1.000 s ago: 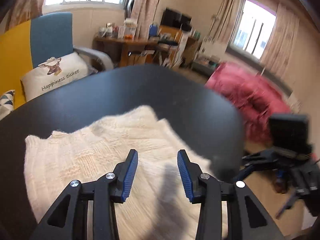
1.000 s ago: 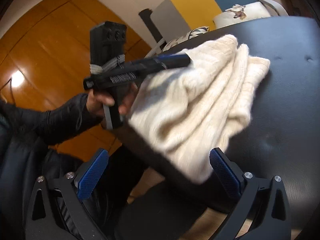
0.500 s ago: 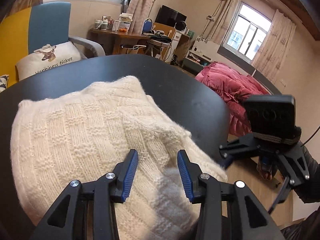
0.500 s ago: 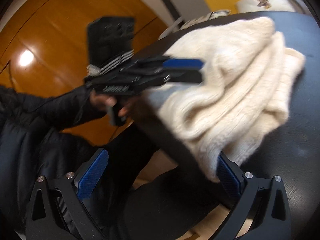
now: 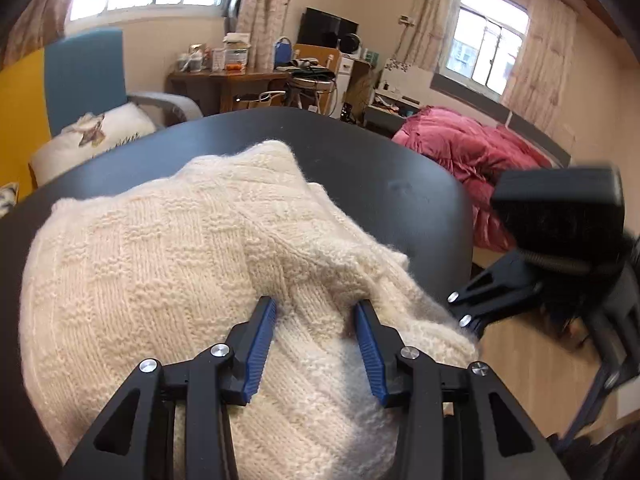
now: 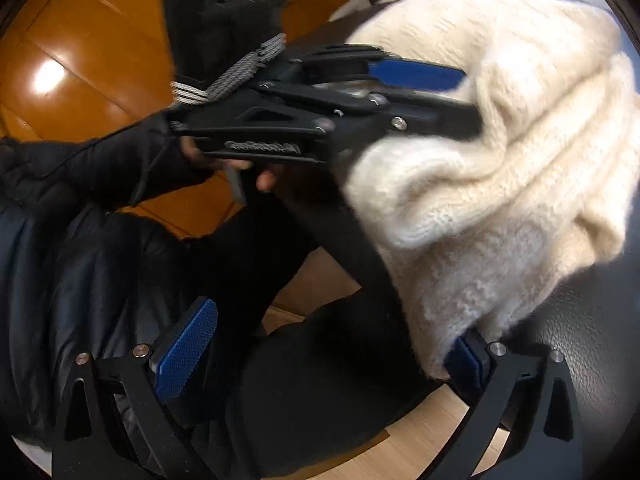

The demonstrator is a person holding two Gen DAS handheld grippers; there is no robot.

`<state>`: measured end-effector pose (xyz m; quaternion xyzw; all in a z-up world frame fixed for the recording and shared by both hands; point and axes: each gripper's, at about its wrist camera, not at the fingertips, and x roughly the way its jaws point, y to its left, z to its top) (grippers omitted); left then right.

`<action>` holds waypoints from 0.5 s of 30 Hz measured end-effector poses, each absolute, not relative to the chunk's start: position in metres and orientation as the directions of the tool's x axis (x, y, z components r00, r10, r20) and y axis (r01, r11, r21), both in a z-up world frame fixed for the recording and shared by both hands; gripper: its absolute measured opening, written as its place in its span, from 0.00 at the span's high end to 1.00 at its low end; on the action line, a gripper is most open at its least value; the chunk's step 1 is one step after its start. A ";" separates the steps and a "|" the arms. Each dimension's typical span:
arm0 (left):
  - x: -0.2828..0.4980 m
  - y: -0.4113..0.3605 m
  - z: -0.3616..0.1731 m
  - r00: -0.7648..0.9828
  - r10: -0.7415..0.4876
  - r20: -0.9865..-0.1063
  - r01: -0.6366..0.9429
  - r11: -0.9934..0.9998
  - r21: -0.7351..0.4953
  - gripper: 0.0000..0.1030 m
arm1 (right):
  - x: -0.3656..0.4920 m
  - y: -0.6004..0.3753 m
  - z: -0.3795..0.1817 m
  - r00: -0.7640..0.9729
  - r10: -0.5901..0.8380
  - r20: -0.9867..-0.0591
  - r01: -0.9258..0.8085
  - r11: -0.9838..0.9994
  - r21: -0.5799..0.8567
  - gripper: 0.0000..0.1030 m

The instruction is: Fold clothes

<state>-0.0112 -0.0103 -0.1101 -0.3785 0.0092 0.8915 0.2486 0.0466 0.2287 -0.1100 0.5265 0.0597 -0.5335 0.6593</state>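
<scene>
on the black table (image 5: pixel 420 200) in front of you lies the cream knit sweater (image 5: pixel 160 264), bunched into thick folds, with its near edge hanging over the table's rim toward you. your left gripper (image 5: pixel 316 328) points down onto that near part; its 2 blue pads stand partly apart with a ridge of the knit rising between them, and the tips look sunk into the wool, but you cannot tell from these views whether they are pressing it or only resting around it. from the right wrist view the same left gripper (image 6: pixel 452 96) shows side on, its fingers lying against the sweater (image 6: pixel 520 152), held by your hand (image 6: pixel 224 160) in a dark sleeve (image 6: pixel 100 168).

your right gripper (image 6: pixel 328 348) is spread wide. its right pad sits just under the hanging corner of the sweater, touching the wool, while its left pad is well apart from the cloth, over your dark clothing. nothing is clamped between them.

beyond the table a pink quilt (image 5: pixel 472 160) lies on a bed, and a white cushion (image 5: pixel 96 136) rests on a blue chair.
</scene>
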 end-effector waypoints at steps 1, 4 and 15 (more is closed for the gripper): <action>-0.011 -0.010 -0.109 -0.589 0.440 -0.678 -0.453 -0.874 -0.175 0.60 | 0.044 0.230 -0.109 0.407 -0.638 -0.654 0.772 -0.142 0.619 0.00; -0.012 -0.016 -0.095 -0.571 0.489 -0.659 -0.450 -0.858 -0.248 0.60 | 0.039 0.234 -0.103 0.347 -0.625 -0.700 0.796 -0.199 0.572 0.00; 0.029 -0.049 -0.096 -0.566 0.463 -0.682 -0.406 -0.877 -0.258 0.60 | 0.036 0.212 -0.063 0.152 -0.672 -0.725 0.867 -0.261 0.424 0.00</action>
